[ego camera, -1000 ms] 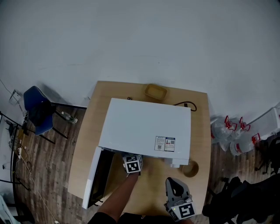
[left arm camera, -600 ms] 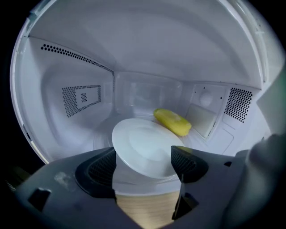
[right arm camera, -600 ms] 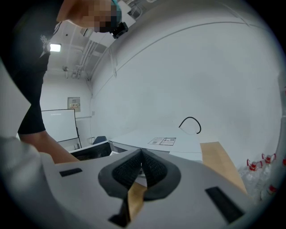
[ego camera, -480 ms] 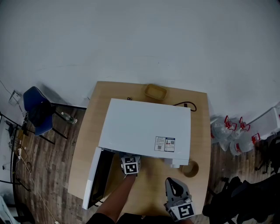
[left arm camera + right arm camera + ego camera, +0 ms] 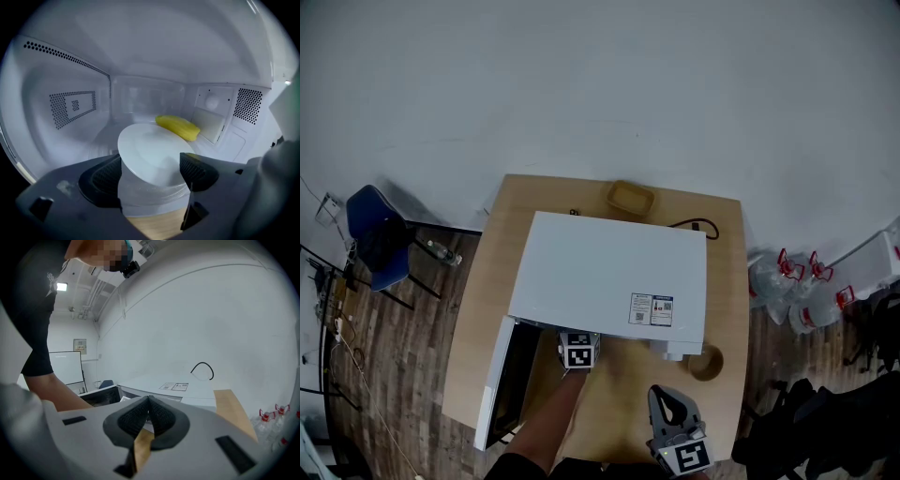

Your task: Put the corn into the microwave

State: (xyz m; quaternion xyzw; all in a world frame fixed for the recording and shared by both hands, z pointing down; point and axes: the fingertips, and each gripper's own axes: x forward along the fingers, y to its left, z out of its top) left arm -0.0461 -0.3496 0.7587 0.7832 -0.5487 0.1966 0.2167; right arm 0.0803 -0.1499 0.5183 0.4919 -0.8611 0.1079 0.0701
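Left gripper (image 5: pixel 151 172): reached into the mouth of the microwave (image 5: pixel 609 281). From the head view only its marker cube shows, just under the front edge of the microwave top. The bare left forearm (image 5: pixel 546 424) runs up to it from the lower frame edge, angled slightly right.

Jaws set wide apart on a white dish (image 5: pixel 152 154). The dish fills the gap and both pads sit against its sides. The dish is tilted a little.

Corn (image 5: pixel 178 127): inside the cavity, at the far rim of the dish, toward the rear right wall. Cannot tell whether it rests on the dish or on the cavity floor behind it.

Microwave door (image 5: pixel 499 380): swung open to the left, over the front left part of the wooden table (image 5: pixel 727 281).

Right gripper (image 5: pixel 149 409): jaws pressed together, nothing between them. It is held low near the table's front edge, to the right of the left forearm and apart from it, pointing toward the microwave front.

A small brown bowl (image 5: pixel 707 362) stands on the table by the microwave's front right corner.
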